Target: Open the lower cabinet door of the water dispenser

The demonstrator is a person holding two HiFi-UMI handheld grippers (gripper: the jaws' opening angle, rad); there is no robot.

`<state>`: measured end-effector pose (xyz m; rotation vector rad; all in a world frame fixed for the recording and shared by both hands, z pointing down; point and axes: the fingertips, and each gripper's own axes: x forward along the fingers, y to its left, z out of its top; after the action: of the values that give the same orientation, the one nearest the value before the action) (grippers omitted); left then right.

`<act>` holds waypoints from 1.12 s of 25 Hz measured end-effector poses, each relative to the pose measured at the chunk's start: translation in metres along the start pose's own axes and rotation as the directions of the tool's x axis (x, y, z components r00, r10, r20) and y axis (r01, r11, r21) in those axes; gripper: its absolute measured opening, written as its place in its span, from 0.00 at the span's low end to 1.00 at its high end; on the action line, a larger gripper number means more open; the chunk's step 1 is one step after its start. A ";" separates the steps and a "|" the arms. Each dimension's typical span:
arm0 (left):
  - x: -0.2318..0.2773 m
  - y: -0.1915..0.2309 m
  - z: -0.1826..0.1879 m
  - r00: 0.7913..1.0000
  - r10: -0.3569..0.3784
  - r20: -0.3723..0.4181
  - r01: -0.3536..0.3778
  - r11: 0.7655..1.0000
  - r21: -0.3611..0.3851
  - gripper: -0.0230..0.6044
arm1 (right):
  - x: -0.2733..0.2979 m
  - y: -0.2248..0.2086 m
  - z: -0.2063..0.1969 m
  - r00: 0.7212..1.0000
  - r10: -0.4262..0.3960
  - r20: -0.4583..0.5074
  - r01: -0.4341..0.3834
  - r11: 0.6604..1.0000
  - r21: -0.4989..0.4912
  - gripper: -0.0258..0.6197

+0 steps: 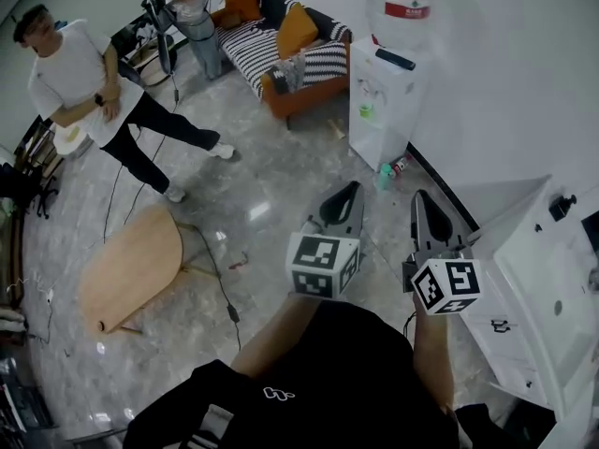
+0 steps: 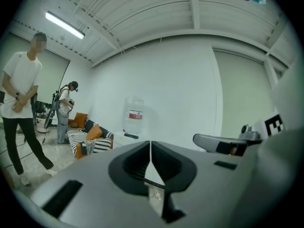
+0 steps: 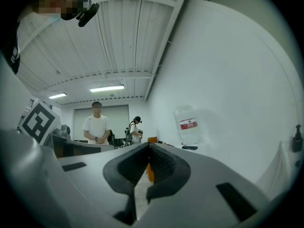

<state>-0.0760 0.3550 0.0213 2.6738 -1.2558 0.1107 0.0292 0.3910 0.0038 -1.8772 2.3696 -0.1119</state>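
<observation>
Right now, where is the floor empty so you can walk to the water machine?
The shiny floor between the sofa, the water dispenser and the wooden table is bare. Crowded spots: the bottles at the dispenser's foot and the cable beside the table.

Low in the head view's centre, both forearms [image 1: 432,344] reach forward side by side. The left gripper [image 1: 348,193] and right gripper [image 1: 420,197] point up-frame, jaws pressed together, empty.
</observation>
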 end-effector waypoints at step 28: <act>0.037 -0.068 0.001 0.991 -0.130 0.021 0.127 0.985 0.118 0.06 | -0.045 -0.062 0.008 0.995 -0.090 0.048 0.094 0.992 -0.081 0.05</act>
<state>0.0001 0.3697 0.0160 2.8576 -1.1130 0.1314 0.1005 0.4210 0.0060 -2.0044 2.2934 0.0209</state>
